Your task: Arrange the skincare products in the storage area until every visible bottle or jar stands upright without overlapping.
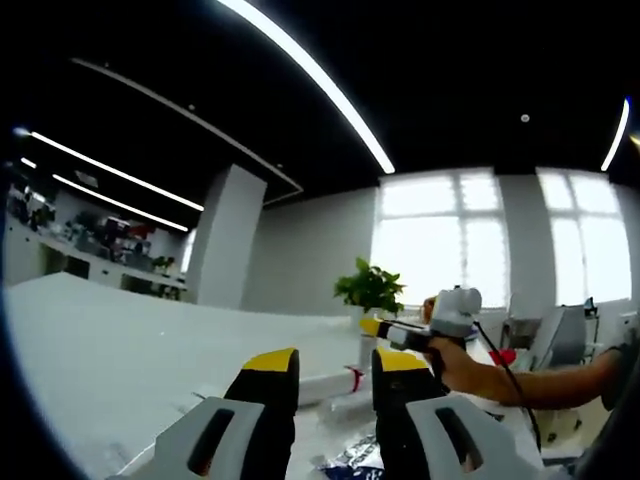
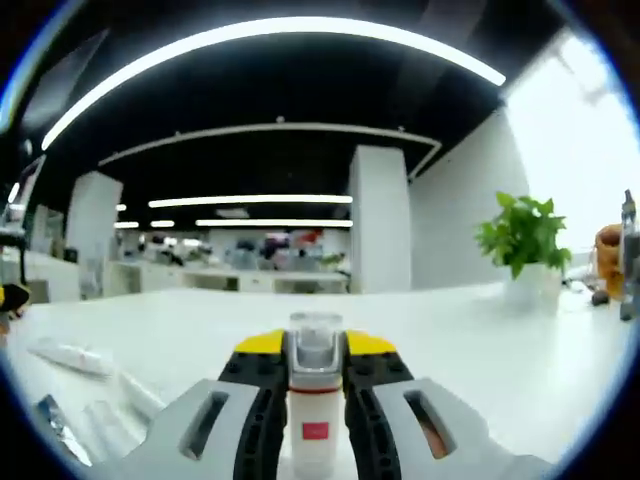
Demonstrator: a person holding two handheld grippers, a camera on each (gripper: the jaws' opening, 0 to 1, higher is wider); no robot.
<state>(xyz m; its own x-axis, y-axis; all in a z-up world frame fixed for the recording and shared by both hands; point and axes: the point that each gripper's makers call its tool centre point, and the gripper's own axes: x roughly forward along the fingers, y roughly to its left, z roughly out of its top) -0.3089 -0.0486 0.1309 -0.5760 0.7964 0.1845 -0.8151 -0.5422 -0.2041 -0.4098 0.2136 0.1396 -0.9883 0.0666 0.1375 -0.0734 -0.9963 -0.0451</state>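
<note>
Left gripper (image 1: 335,375): two black jaws with yellow tips, mounted on light grey housings with slotted openings. Right gripper (image 2: 315,365): identical black jaws, yellow tips, grey slotted housings. In the left gripper view, the right gripper carries a white body and a black cable.

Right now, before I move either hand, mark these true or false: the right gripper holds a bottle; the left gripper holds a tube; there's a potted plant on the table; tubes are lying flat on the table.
1. The right gripper is shut on a bottle. True: the clear-capped bottle with a red label sits upright between its jaws.
2. The left gripper holds a tube. False: its jaws stand apart with nothing between them.
3. A potted plant stands on the table. True.
4. Every tube stands upright. False: white tubes lie flat on the table.
</note>
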